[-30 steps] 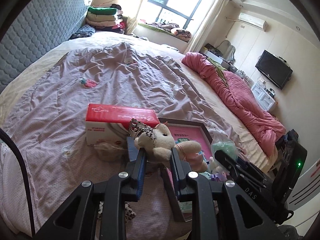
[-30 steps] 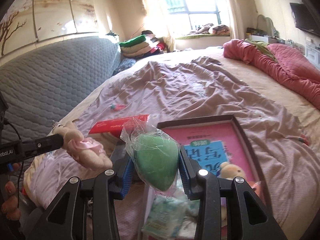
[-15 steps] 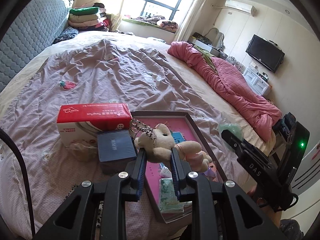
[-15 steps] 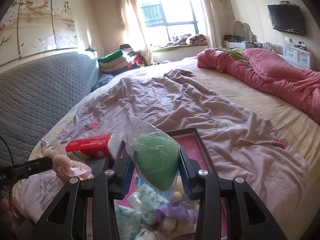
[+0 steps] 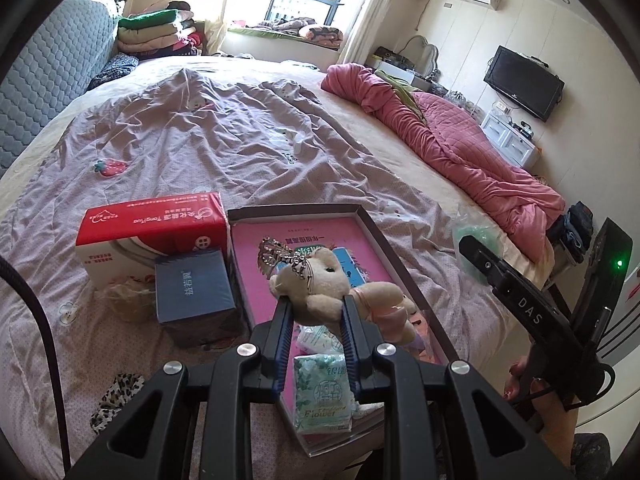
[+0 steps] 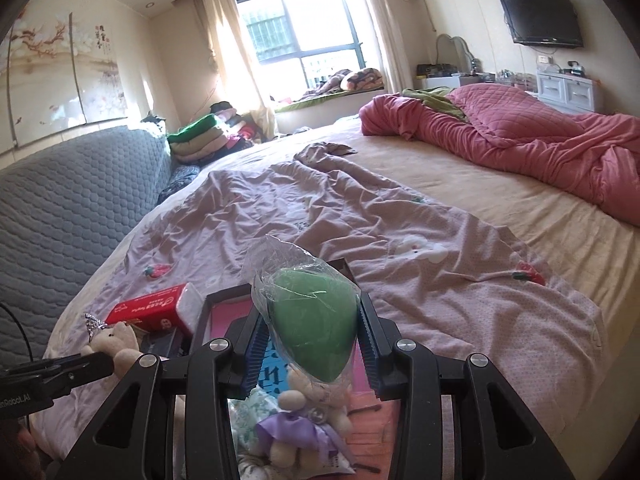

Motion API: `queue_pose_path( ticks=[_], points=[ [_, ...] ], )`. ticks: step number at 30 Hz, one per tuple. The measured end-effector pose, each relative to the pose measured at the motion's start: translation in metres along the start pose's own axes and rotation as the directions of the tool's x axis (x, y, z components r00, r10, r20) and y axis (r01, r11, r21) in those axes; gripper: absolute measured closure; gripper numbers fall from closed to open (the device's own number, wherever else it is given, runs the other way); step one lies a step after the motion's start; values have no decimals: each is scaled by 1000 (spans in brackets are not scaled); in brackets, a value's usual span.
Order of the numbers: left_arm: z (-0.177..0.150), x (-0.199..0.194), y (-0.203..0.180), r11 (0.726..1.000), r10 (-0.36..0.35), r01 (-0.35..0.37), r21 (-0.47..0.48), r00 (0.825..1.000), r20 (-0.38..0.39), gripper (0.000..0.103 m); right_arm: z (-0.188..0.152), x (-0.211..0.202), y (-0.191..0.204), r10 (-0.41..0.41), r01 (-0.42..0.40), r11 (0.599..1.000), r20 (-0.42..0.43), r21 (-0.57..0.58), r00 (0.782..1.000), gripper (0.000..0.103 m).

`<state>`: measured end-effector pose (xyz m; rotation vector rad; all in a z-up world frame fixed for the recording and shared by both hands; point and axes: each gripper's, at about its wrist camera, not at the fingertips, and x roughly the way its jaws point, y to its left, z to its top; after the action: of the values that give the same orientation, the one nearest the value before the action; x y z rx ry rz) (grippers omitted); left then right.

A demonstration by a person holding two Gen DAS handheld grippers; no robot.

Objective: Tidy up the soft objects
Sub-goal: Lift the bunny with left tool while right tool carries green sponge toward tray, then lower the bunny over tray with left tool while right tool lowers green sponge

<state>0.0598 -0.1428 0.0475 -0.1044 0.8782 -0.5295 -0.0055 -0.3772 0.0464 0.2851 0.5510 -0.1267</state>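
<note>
The left gripper (image 5: 314, 312) clamped a soft, light cream plush bear (image 5: 316, 280); the right gripper (image 6: 310, 344) squeezed a squashy green bagged sponge (image 6: 314, 332), its slippery wrap flaring towards 11 o'clock

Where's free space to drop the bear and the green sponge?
Free: the pink tray floor between its far rim and the teddy bear, and the sheet beyond the red tissue box. Crowded: the tray's near end, with the tissue pack and purple-dressed bear.
</note>
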Motion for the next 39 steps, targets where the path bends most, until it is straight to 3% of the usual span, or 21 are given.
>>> queue_pose_path(
  ticks=[8,20,27,36,39],
  points=[
    [3,16,0,998,29,-28,-57,999,23,79,-4,5,-14,-22,22,999,-11,26,1000,61],
    [2,54,-2,994,31,-32,-106,999,-14,79,-8,13,-20,-28,29,999,-29,38,999,61],
    [-6,68,0,992,4,-11,-124,998,-56,79,-14,23,-31,-55,59,997,-74,52,996,61],
    [-13,60,19,981,-96,86,-177,994,-52,79,-25,42,-50,-88,104,990,-165,92,982,61],
    [-12,58,24,983,-100,87,-161,992,-73,79,-25,43,-49,-86,101,991,-167,89,982,61]
  ],
)
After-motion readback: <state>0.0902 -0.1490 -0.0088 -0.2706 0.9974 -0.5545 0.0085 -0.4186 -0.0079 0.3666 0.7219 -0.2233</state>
